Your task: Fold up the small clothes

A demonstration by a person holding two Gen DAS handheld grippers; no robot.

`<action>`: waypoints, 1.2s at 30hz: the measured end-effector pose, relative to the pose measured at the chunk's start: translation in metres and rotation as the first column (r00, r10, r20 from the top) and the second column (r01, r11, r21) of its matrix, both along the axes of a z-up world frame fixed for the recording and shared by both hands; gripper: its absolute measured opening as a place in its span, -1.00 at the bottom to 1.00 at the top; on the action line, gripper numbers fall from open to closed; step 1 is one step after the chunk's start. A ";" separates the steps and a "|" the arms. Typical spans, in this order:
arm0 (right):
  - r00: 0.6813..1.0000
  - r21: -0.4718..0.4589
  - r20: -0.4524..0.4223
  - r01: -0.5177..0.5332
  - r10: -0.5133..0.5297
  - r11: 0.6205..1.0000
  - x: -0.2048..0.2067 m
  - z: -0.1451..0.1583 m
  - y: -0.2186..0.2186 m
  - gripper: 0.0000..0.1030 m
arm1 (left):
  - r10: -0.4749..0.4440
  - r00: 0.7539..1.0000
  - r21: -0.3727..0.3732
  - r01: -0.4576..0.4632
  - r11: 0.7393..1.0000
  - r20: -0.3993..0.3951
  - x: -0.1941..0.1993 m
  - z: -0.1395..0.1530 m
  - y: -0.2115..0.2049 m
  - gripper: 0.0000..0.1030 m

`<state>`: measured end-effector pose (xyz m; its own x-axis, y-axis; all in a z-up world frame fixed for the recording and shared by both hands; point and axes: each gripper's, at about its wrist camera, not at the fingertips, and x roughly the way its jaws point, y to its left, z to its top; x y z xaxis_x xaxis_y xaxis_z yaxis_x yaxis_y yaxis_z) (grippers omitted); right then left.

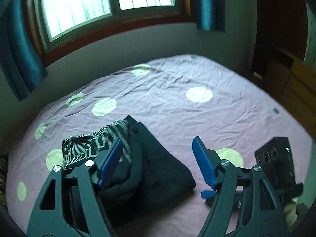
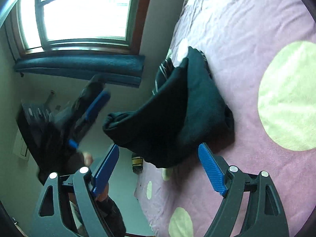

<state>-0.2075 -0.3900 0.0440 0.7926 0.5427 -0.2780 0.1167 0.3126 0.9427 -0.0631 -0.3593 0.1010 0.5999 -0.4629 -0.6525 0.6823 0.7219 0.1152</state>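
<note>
The left gripper [image 1: 156, 164] hovers above the bed sheet [image 1: 197, 118] with its blue fingers spread wide, gripping nothing. Between and beyond them lies the dark garment [image 1: 158, 167], folded into a compact block on the pink dotted sheet; a striped garment [image 1: 96, 144] rests against its far-left side, touching it.

The right gripper [image 2: 160, 169] is likewise spread wide and empty. Its view is rolled sideways — the window [image 2: 79, 13] appears at upper left — and shows the dark garment [image 2: 177, 114] just ahead of the fingertips.

Judgement: both tools stand released over the garment, probably so that the fold can settle. The stack sits near the bed's near edge — within easy reach.
</note>
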 end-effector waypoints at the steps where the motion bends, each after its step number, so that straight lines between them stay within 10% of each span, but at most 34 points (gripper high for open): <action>1: 1.000 0.017 0.009 -0.004 0.004 1.000 0.002 0.002 0.001 0.59 | 0.012 1.000 -0.035 -0.013 0.999 -0.002 -0.002 0.005 0.018 0.47; 10: 0.999 0.114 -0.037 -0.027 0.032 0.993 0.065 0.020 0.004 0.59 | 0.225 0.974 -0.218 -0.213 0.953 0.035 -0.014 -0.015 0.196 0.75; 22: 0.916 -0.009 -0.373 -0.161 0.146 0.987 0.177 0.003 0.034 0.59 | 0.302 0.953 -0.116 -0.299 0.947 0.006 0.014 -0.106 0.229 0.79; 23: 0.907 -0.021 -0.391 -0.176 0.154 0.984 0.182 -0.001 0.036 0.55 | 0.298 0.954 -0.111 -0.297 0.948 -0.002 0.018 -0.110 0.227 0.79; 24: 0.899 -0.055 -0.411 -0.188 0.150 0.981 0.188 -0.003 0.038 0.09 | 0.290 0.957 -0.102 -0.290 0.952 -0.013 0.023 -0.116 0.224 0.79; 25: 0.901 -0.102 -0.409 -0.205 0.146 0.973 0.195 -0.002 0.040 -0.60 | 0.288 0.958 -0.095 -0.288 0.953 -0.018 0.026 -0.119 0.222 0.79; 26: 0.904 -0.132 -0.402 -0.215 0.146 0.968 0.200 0.003 0.043 -0.67 | 0.288 0.957 -0.087 -0.288 0.954 -0.021 0.028 -0.122 0.220 0.79; 33: 0.969 -0.541 -0.011 -0.213 0.247 0.814 0.201 0.132 0.072 -0.71 | 0.286 0.958 -0.077 -0.284 0.956 0.013 0.033 -0.127 0.217 0.88; 36: 0.971 -0.528 0.002 -0.203 0.241 0.824 0.186 0.107 0.041 -0.71 | 0.270 0.962 -0.118 -0.274 0.954 -0.050 0.042 -0.133 0.220 0.92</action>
